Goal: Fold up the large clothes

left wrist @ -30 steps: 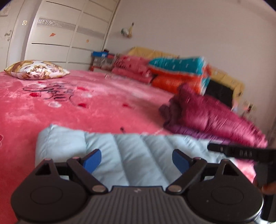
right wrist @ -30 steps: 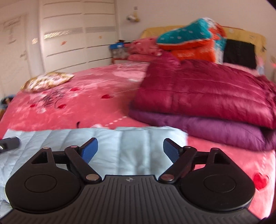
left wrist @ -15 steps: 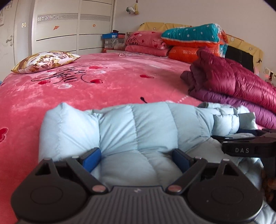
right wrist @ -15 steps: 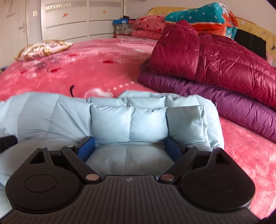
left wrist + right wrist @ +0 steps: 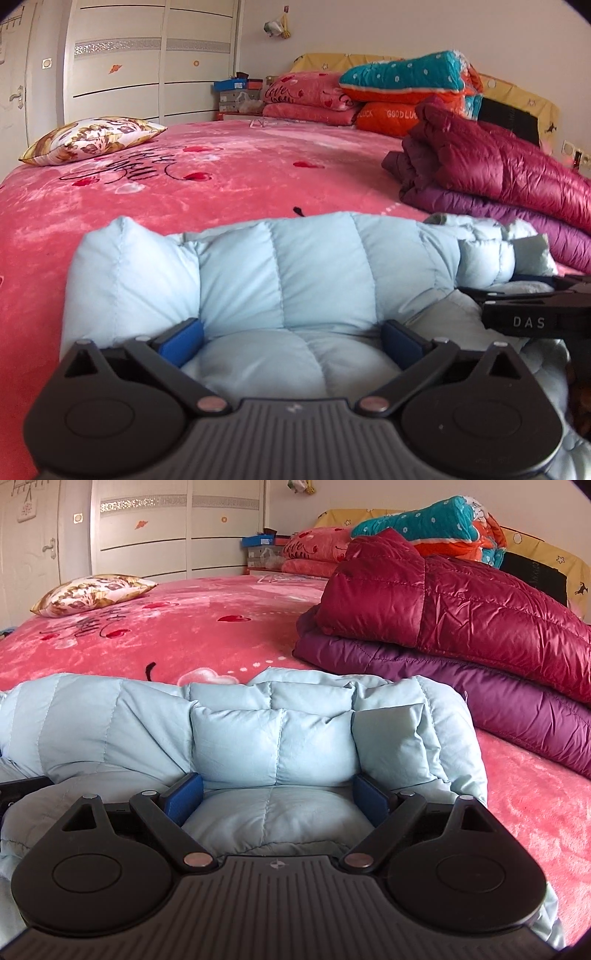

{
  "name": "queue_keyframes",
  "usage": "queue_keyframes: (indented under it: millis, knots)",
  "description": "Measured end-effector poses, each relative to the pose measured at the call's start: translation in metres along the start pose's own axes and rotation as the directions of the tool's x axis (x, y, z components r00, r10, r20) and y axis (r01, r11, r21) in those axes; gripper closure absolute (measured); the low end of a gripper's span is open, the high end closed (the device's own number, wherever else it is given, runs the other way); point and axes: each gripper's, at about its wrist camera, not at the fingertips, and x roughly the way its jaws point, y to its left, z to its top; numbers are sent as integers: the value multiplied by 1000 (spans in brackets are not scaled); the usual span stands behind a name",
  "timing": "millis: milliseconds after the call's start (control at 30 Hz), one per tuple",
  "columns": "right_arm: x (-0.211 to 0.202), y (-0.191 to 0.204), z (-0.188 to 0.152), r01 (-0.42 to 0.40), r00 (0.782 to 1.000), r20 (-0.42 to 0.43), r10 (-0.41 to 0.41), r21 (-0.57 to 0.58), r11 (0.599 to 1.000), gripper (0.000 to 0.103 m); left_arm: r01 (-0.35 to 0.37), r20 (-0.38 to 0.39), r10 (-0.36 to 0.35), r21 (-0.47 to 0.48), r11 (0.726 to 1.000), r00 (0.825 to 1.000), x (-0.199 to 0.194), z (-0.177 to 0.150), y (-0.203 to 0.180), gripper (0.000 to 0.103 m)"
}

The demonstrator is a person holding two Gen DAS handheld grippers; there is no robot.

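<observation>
A light blue puffer jacket [image 5: 314, 266] lies bunched on the pink bed cover, also in the right wrist view [image 5: 273, 738]. My left gripper [image 5: 291, 339] is open, its blue pads [image 5: 183, 339] wide apart and resting on the jacket's left part. My right gripper [image 5: 277, 799] is open too, with its pads [image 5: 184, 797] set on the jacket's right part. A raised fold of jacket stands just beyond each gripper. The right gripper's black body shows at the right edge of the left wrist view [image 5: 535, 321].
A maroon jacket [image 5: 461, 602] lies folded on a purple one [image 5: 480, 694] to the right. A floral pillow [image 5: 92, 138] sits far left. Stacked blankets [image 5: 399, 85] and a white wardrobe [image 5: 147, 62] stand at the back.
Both grippers have dropped down onto the jacket and stayed open. The far part of the jacket has bunched up into a raised fold in front of them.
</observation>
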Motion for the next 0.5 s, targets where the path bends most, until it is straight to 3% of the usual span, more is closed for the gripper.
queue_keyframes:
  millis: [133, 300, 500]
  knots:
    - [-11, -9, 7, -29, 999, -32, 30, 32, 999, 0, 38, 18, -37, -15, 999, 999, -21, 8, 2, 3]
    - [-64, -29, 7, -10, 1000, -14, 11, 120, 993, 0, 116, 86, -111, -51, 992, 990, -67, 8, 3, 4]
    - [-110, -40, -20, 24, 997, -80, -11, 163, 986, 0, 180, 37, -179, -9, 984, 983, -106, -11, -24, 4]
